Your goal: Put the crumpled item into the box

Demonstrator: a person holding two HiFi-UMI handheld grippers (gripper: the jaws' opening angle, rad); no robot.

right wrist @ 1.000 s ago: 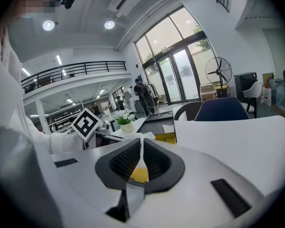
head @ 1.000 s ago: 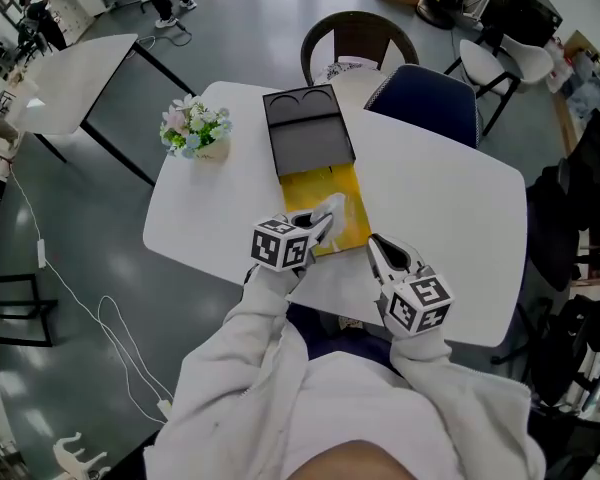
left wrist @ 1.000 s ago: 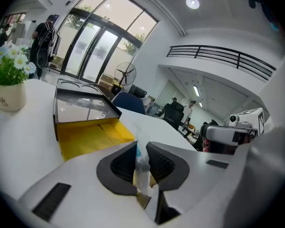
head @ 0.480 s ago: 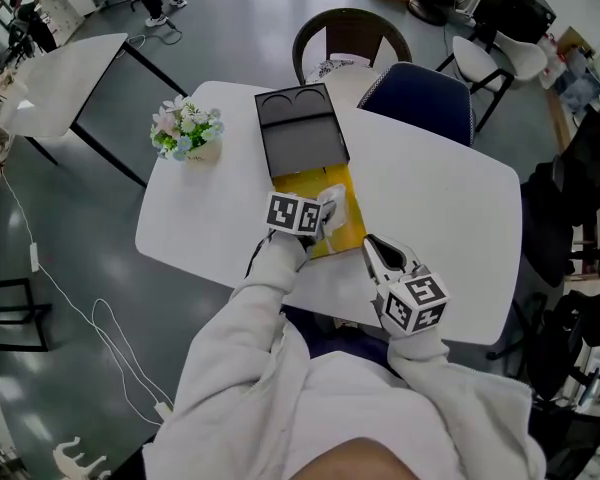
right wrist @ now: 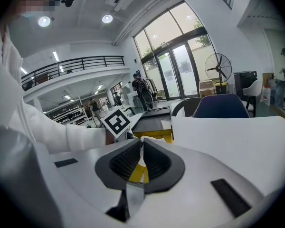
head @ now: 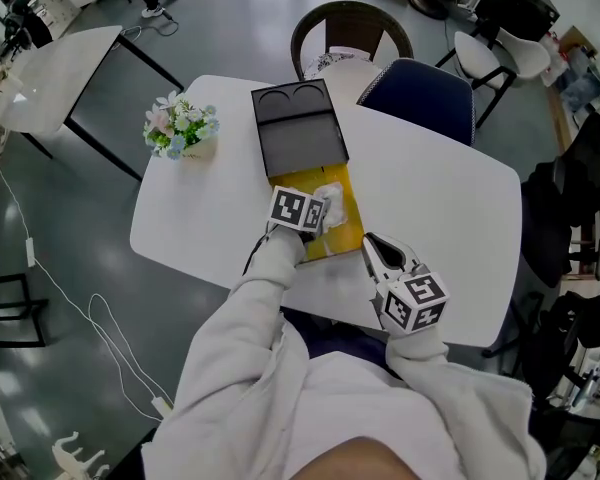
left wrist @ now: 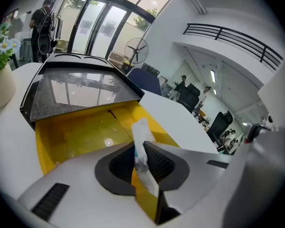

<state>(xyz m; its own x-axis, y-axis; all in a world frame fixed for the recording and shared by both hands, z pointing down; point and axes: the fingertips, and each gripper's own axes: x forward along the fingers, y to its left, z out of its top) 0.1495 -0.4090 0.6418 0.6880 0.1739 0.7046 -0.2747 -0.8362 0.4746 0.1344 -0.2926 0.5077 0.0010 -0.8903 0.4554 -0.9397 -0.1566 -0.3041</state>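
Note:
An open yellow box [head: 347, 220] lies on the white table [head: 440, 198], its black lid [head: 298, 138] folded back on the far side. My left gripper [head: 323, 214] hovers over the box's near half, shut on the white crumpled item [head: 328, 198]. In the left gripper view the crumpled item [left wrist: 141, 144] stands pinched between the dark pads above the yellow box [left wrist: 80, 132], with the lid [left wrist: 80, 91] behind. My right gripper [head: 378, 256] rests near the table's front edge, right of the box, shut with nothing in it. In the right gripper view its pads [right wrist: 154, 160] nearly meet.
A small pot of flowers [head: 180, 128] stands at the table's far left corner. A dark blue chair [head: 420, 103] and a wicker chair [head: 350, 38] sit at the far side. Another white table [head: 50, 68] is off to the left.
My left gripper has carried the crumpled item forward from the box's near edge to over its inside. The right gripper has stayed put.

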